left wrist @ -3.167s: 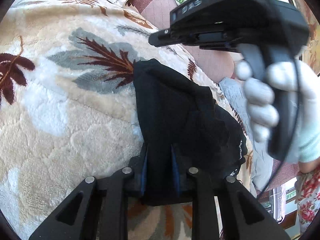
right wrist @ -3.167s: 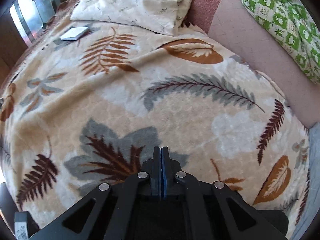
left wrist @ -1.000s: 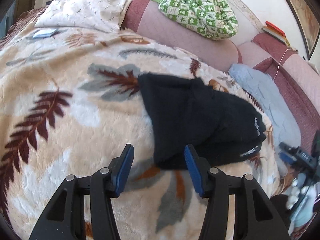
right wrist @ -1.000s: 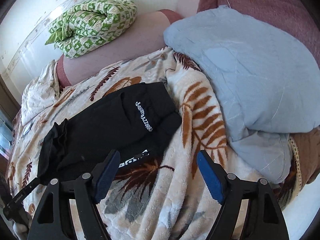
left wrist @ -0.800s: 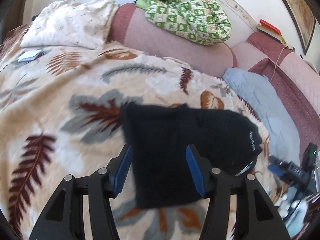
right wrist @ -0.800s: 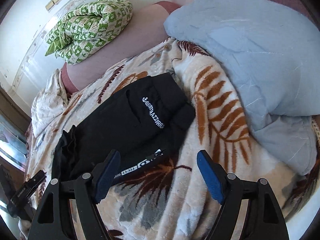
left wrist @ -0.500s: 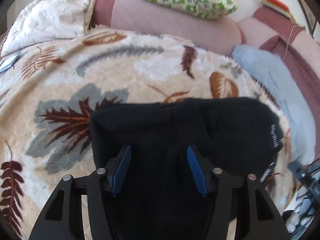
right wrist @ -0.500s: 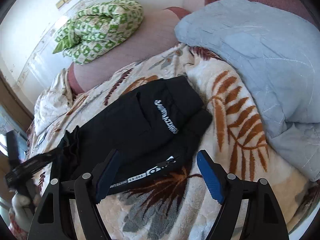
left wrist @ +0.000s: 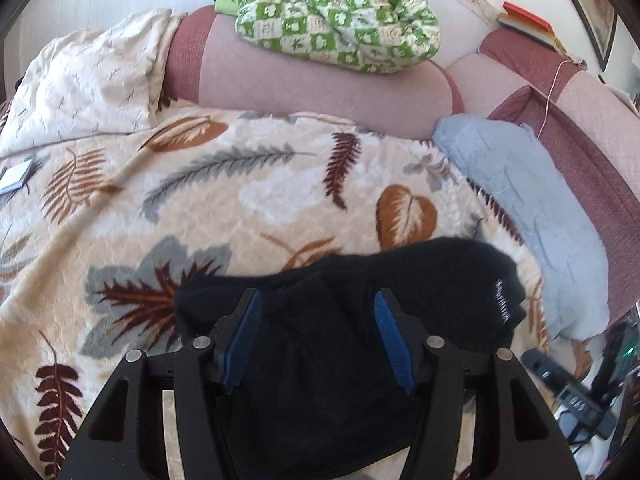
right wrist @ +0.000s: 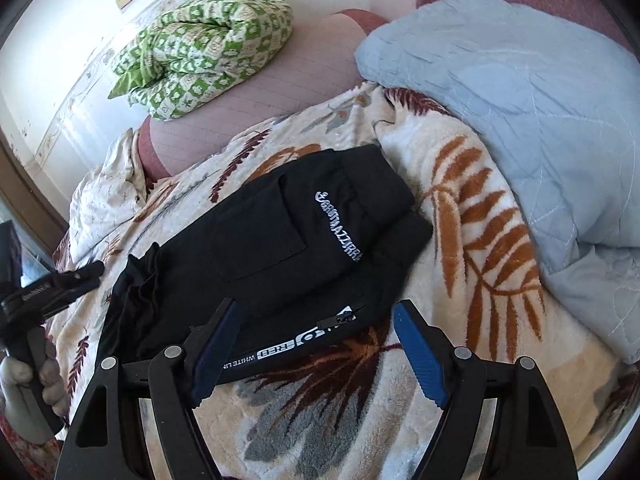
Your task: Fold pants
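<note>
black folded fabric pants (right wrist: 276, 256), laid compact on the leaf-patterned fleece blanket (right wrist: 460, 216) near its pillow-side edge; left gripper (left wrist: 316, 334) and right gripper (right wrist: 316, 346) held spread, nothing pinched, presumably released.

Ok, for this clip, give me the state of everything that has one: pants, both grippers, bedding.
black pants: folded into a compact bundle, lying flat on the leaf-print blanket, held by neither gripper
left gripper: open, over the pants
right gripper: open, near the pants' printed edge
green checked quilt: rolled up on the pink bolster
blue quilt: rumpled, beside the pants
</note>
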